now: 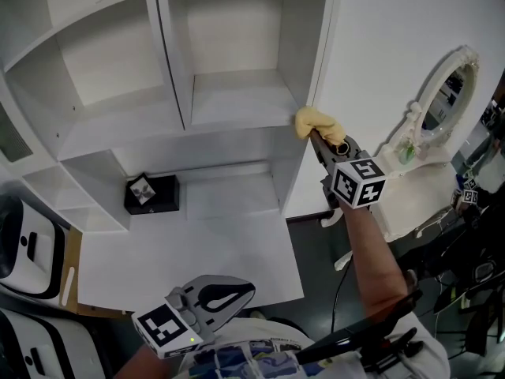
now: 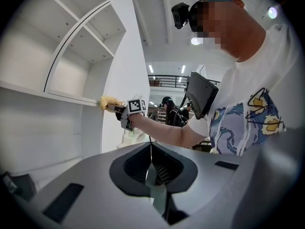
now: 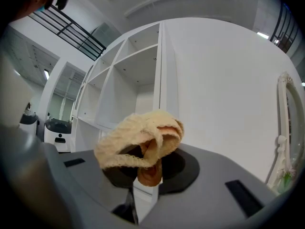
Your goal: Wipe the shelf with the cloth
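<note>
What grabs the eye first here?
The yellow cloth stands out, bunched in the right claw and held up at the front right corner of the white shelf. The left claw sits low by the person's torso, shut with nothing in it. A small black box stands in a lower cubby on the left.

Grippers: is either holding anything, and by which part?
The right gripper is shut on the yellow cloth, pinching a bunched fold; the rest puffs out above the jaws. The left gripper is shut, empty.
</note>
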A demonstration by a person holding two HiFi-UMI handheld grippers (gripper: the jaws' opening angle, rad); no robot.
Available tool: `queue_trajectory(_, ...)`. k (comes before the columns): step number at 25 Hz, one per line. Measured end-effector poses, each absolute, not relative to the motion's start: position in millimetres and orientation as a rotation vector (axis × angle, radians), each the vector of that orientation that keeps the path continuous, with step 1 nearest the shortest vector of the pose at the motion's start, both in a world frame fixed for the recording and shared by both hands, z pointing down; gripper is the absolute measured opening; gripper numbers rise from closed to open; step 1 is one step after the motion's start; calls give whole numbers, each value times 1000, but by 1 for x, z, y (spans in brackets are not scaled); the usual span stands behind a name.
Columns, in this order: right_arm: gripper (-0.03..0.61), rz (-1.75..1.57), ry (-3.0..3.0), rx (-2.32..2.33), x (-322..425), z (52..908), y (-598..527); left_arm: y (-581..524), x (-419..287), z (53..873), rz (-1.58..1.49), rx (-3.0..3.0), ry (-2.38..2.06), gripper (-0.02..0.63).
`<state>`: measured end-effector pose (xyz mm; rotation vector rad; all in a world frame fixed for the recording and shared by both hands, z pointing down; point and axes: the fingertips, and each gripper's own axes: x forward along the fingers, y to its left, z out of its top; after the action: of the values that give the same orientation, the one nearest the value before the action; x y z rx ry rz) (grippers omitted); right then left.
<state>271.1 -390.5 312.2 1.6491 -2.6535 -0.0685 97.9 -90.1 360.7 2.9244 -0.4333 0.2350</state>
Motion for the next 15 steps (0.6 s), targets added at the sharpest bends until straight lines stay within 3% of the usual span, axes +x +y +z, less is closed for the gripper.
queue_trajectory(15, 86, -78, -2905, 1292, 174, 311, -385, -111, 99, 367, 225, 2847, -634, 14)
